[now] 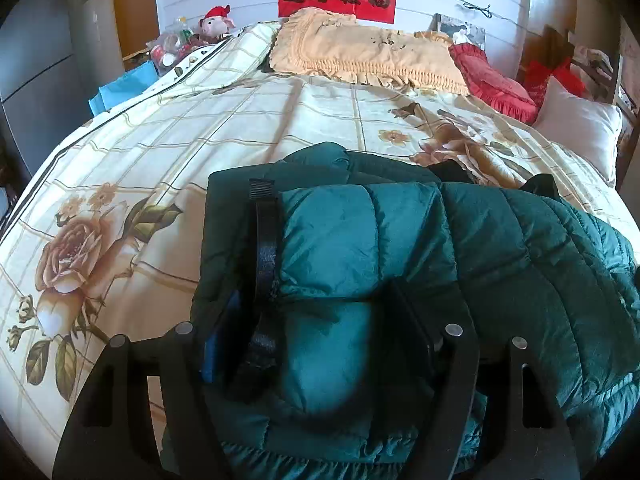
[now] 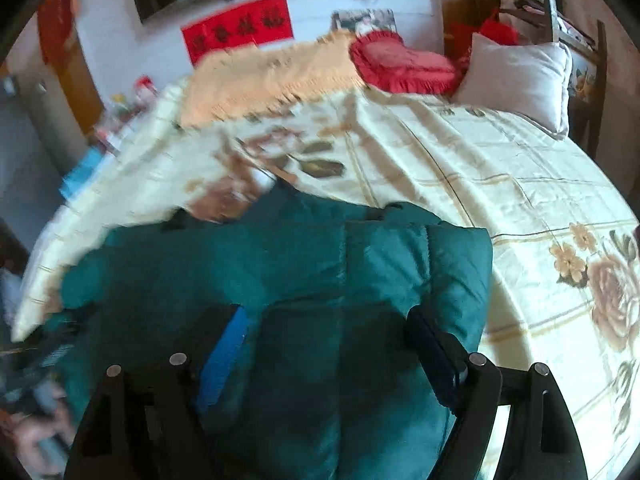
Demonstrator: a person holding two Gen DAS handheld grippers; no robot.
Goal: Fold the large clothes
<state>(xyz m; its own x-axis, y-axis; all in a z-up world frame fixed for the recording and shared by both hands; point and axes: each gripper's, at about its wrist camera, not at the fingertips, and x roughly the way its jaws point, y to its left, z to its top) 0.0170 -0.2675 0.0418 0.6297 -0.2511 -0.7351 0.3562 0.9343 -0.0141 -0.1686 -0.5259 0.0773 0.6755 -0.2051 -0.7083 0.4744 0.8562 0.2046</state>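
A dark teal quilted jacket [image 1: 500,248] lies folded on the flowered bed cover [image 1: 200,120]. Its sleeve [image 1: 332,240], with a black cuff strap [image 1: 266,248], is laid over the body and runs between the fingers of my left gripper [image 1: 316,340]. The jaws stand wide and I see no pad pressing on it. In the right wrist view the jacket [image 2: 280,264] fills the gap of my right gripper [image 2: 332,356]. Its jaws also stand wide over the padded bulk. The folded edge lies flat on the bed cover [image 2: 500,168].
At the head of the bed lie a yellow fringed pillow [image 1: 360,52], a red heart cushion [image 2: 404,64] and a white pillow [image 2: 520,76]. Toys and clutter [image 1: 180,40] crowd the far left side. A hand [image 2: 36,432] shows blurred at the lower left.
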